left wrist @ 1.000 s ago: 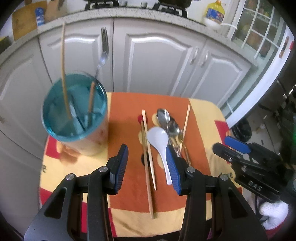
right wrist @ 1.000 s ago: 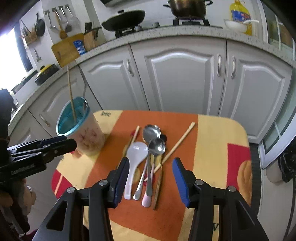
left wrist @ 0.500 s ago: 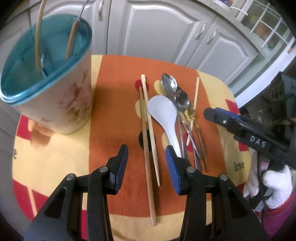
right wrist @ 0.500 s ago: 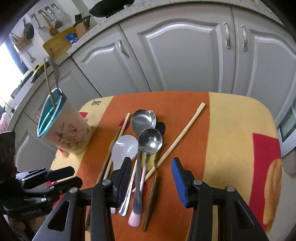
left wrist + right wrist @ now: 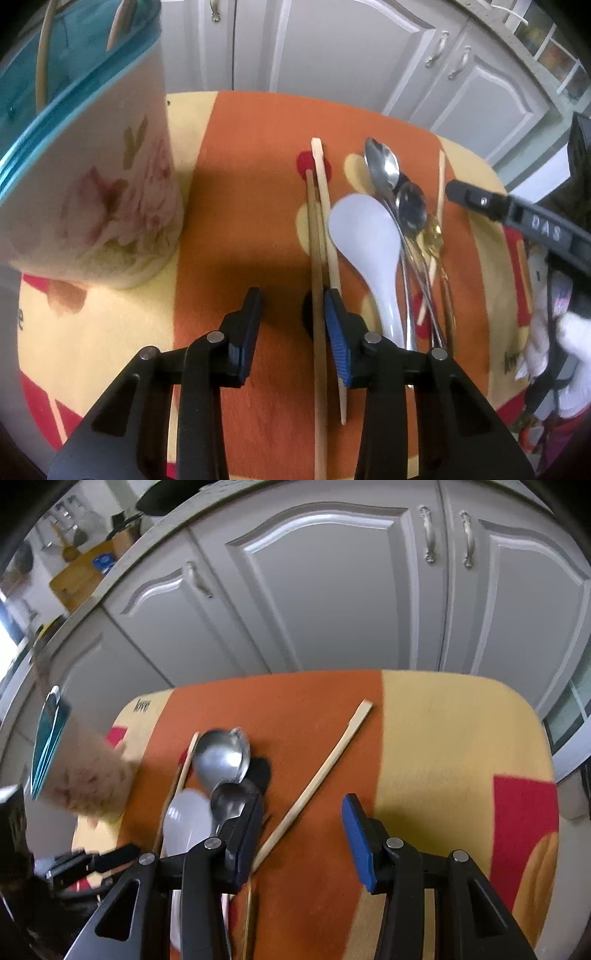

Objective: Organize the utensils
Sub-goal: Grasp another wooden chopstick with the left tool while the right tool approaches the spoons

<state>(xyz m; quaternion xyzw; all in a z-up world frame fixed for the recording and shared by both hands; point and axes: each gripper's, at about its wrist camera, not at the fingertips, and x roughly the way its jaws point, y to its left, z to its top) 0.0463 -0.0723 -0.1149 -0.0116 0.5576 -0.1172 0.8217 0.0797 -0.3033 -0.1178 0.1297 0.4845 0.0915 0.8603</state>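
Two wooden chopsticks (image 5: 318, 258) lie side by side on the orange and yellow cloth (image 5: 240, 177). My left gripper (image 5: 293, 308) is open low over them; one chopstick runs between its fingers, the other lies under the right finger. A white spoon (image 5: 364, 236), metal spoons (image 5: 384, 170) and a gold utensil (image 5: 434, 236) lie to the right. A floral cup with a teal rim (image 5: 92, 166) holds utensils at the left. My right gripper (image 5: 303, 823) is open over a lone chopstick (image 5: 321, 775), beside the metal spoons (image 5: 221, 757).
White cabinet doors (image 5: 332, 590) stand just behind the small table. The cloth's edges (image 5: 535, 738) drop off at right and front. The right gripper's finger (image 5: 517, 214) reaches in from the right in the left wrist view.
Both grippers have dropped lower and closer to the cloth. The left one now straddles a chopstick; the right one has moved over the lone chopstick.
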